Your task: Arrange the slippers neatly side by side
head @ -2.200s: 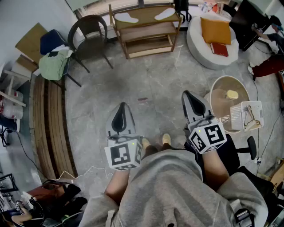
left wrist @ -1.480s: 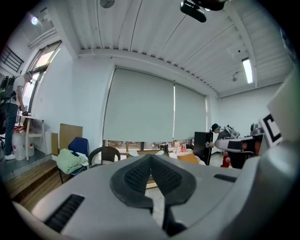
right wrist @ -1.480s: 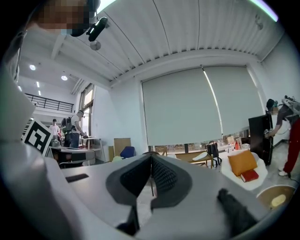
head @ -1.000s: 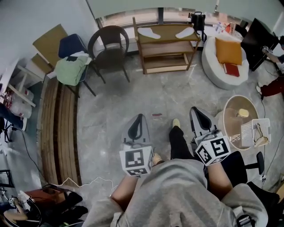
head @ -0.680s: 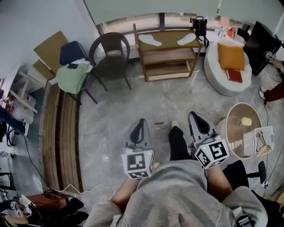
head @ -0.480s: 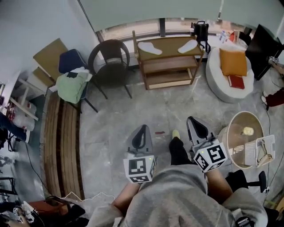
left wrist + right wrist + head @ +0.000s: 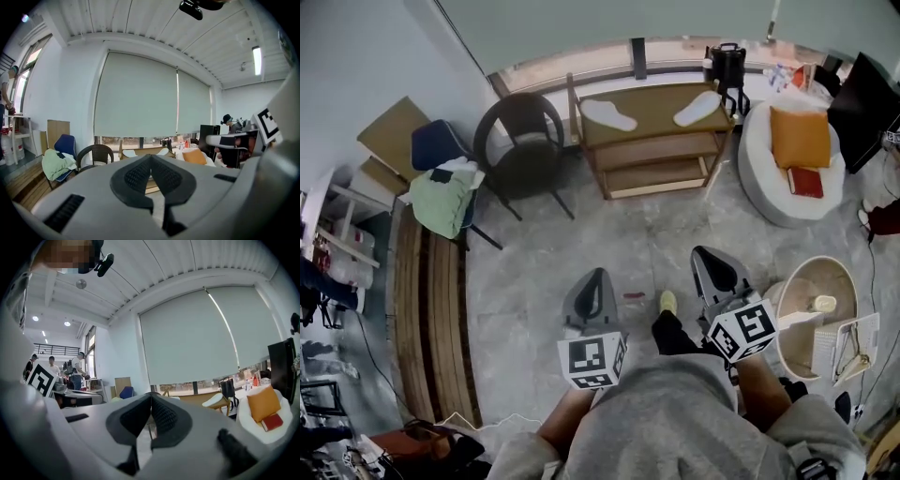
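White flat slippers [image 7: 608, 114] lie well apart on the light wooden shelf [image 7: 652, 101], one near each end of its top board. The left gripper [image 7: 592, 286] and right gripper [image 7: 717, 267] are both closed and empty. I judge it best to walk close, open the jaws, and pinch each slipper's edge.

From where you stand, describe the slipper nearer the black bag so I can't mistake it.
Look at the wooden shelf by the window, between the dark chair and the white seat. Two white slippers lie on its top board, far apart. Yours is the right slipper, at the end beside the black bag; the left slipper lies toward the chair.
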`<state>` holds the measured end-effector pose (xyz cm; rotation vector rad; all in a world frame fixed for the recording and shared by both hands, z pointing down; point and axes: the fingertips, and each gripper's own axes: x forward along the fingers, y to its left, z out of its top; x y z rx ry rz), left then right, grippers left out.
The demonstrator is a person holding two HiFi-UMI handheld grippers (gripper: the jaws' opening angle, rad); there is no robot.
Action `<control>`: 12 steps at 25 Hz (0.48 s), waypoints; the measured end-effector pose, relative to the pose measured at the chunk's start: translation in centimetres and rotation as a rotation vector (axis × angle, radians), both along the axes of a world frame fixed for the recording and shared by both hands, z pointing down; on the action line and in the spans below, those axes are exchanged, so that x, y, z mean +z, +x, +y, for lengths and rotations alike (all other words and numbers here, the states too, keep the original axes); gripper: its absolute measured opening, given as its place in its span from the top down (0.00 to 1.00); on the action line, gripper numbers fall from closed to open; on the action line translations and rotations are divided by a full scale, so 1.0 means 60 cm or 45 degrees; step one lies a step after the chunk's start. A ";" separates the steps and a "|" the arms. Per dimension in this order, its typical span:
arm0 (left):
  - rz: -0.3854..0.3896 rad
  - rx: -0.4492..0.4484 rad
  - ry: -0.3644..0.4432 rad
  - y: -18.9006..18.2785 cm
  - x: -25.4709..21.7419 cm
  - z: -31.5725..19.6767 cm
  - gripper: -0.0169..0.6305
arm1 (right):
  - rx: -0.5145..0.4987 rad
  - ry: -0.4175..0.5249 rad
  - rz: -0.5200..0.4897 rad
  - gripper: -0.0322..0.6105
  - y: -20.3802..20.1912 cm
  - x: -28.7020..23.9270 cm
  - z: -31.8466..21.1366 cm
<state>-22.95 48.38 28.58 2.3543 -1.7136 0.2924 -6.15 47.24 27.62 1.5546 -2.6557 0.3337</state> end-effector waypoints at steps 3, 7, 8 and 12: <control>-0.011 -0.016 -0.013 0.020 0.000 -0.041 0.95 | -0.010 -0.015 -0.005 0.91 0.023 -0.003 -0.043; -0.017 -0.030 -0.033 0.049 0.001 -0.097 0.95 | -0.016 -0.014 -0.017 0.91 0.054 -0.006 -0.103; -0.021 -0.028 -0.036 0.057 0.001 -0.111 0.95 | -0.013 -0.013 -0.019 0.91 0.063 -0.007 -0.117; -0.042 -0.009 -0.037 0.096 -0.002 -0.167 0.95 | -0.009 -0.017 -0.017 0.91 0.094 -0.011 -0.168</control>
